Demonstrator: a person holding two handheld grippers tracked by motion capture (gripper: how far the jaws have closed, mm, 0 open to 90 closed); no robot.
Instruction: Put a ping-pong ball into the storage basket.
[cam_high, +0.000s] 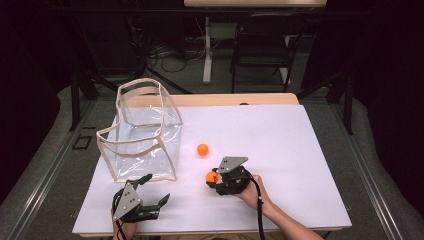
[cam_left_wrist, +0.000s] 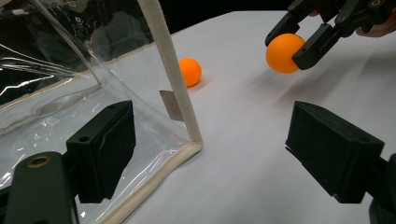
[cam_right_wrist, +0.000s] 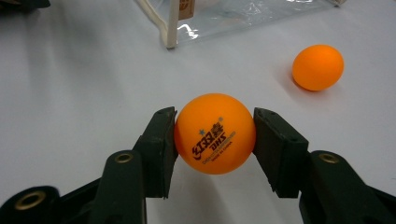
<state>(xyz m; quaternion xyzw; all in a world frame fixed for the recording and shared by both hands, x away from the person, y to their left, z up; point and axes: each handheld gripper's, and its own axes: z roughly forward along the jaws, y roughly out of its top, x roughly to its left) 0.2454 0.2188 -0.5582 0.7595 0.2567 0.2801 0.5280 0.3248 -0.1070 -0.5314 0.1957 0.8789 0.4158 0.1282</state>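
Observation:
An orange ping-pong ball (cam_right_wrist: 215, 133) (cam_high: 211, 176) (cam_left_wrist: 282, 52) with printed lettering is clamped between the jaws of my right gripper (cam_high: 214, 179) (cam_right_wrist: 215, 135), just above the white table sheet. A second orange ball (cam_high: 202, 149) (cam_left_wrist: 190, 72) (cam_right_wrist: 318, 67) lies loose on the sheet beyond it, to the right of a clear plastic bag (cam_high: 142, 132) (cam_left_wrist: 84, 93) with cream trim that stands open at the left. My left gripper (cam_high: 156, 189) (cam_left_wrist: 210, 154) rests near the table's front edge, open, its jaws straddling the bag's near corner with nothing held.
The white sheet (cam_high: 280, 150) covers a wooden table; its right half is bare. Dark chairs and table legs (cam_high: 260, 50) stand on the floor behind the far edge.

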